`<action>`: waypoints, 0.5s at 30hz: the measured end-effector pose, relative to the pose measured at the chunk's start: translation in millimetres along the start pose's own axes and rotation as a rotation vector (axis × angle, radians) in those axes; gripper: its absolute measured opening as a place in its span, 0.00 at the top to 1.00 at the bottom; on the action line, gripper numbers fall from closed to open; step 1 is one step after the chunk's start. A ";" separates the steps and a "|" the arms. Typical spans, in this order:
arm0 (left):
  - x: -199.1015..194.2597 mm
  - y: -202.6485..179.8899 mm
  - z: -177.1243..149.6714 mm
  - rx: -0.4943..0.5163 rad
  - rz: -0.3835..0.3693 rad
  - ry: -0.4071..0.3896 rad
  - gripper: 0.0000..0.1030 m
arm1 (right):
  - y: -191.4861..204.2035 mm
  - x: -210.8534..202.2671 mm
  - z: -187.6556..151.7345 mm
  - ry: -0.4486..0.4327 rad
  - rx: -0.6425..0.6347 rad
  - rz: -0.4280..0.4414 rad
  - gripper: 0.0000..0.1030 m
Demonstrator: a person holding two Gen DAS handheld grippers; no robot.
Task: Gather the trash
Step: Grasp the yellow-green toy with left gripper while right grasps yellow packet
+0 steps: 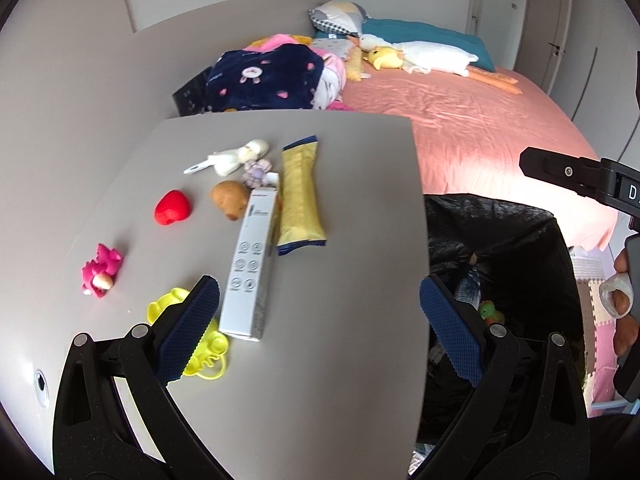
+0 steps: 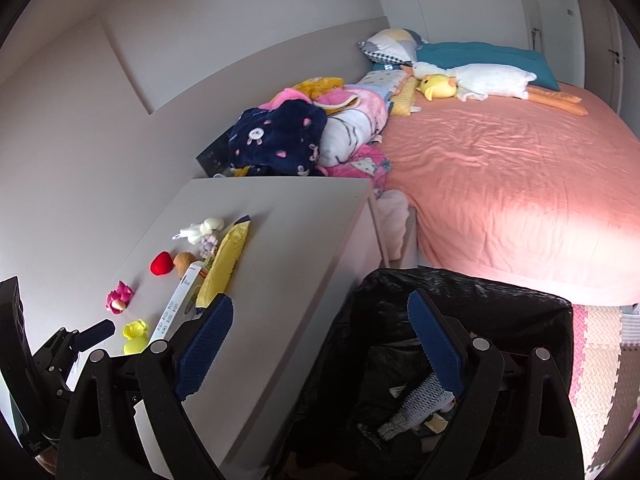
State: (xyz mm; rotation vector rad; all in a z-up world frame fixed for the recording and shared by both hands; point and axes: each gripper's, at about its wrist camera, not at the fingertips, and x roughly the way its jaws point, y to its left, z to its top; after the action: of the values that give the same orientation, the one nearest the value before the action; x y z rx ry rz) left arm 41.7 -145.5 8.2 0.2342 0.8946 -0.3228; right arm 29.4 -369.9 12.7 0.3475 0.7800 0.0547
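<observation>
A grey-white carton box point(image 1: 250, 268) lies on the grey table point(image 1: 344, 184) beside a yellow snack wrapper point(image 1: 300, 196). My left gripper point(image 1: 320, 328) is open and empty, its left pad just left of the box's near end, above the table's front edge. A bin lined with a black bag point(image 1: 500, 264) stands right of the table and holds some rubbish. My right gripper point(image 2: 320, 356) is open and empty, straddling the table edge and the bin point(image 2: 460, 320). The box point(image 2: 176, 312) and wrapper point(image 2: 224, 264) also show in the right wrist view.
Small toys lie on the table: a red heart point(image 1: 173, 207), a pink figure point(image 1: 102, 270), a yellow toy point(image 1: 208, 344), a brown toy point(image 1: 230, 198), a white figure point(image 1: 236, 158). A pink bed point(image 1: 480, 128) with clothes and plush toys lies behind. Foam mats point(image 2: 600, 352) cover the floor.
</observation>
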 end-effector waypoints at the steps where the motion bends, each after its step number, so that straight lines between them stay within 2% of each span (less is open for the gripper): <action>1: 0.1 3.3 -1.0 -0.006 0.003 0.001 0.06 | 5.1 3.2 0.4 0.005 -0.010 0.004 0.13; 15: 7.8 57.1 -20.3 -0.117 0.043 0.037 0.06 | 55.8 45.7 -0.8 0.073 -0.094 0.036 0.13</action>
State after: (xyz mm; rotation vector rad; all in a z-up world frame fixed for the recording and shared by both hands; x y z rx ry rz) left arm 52.7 -87.2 -6.6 0.1512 0.9400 -0.2257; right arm 65.8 -309.1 -0.6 0.2718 0.8410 0.1379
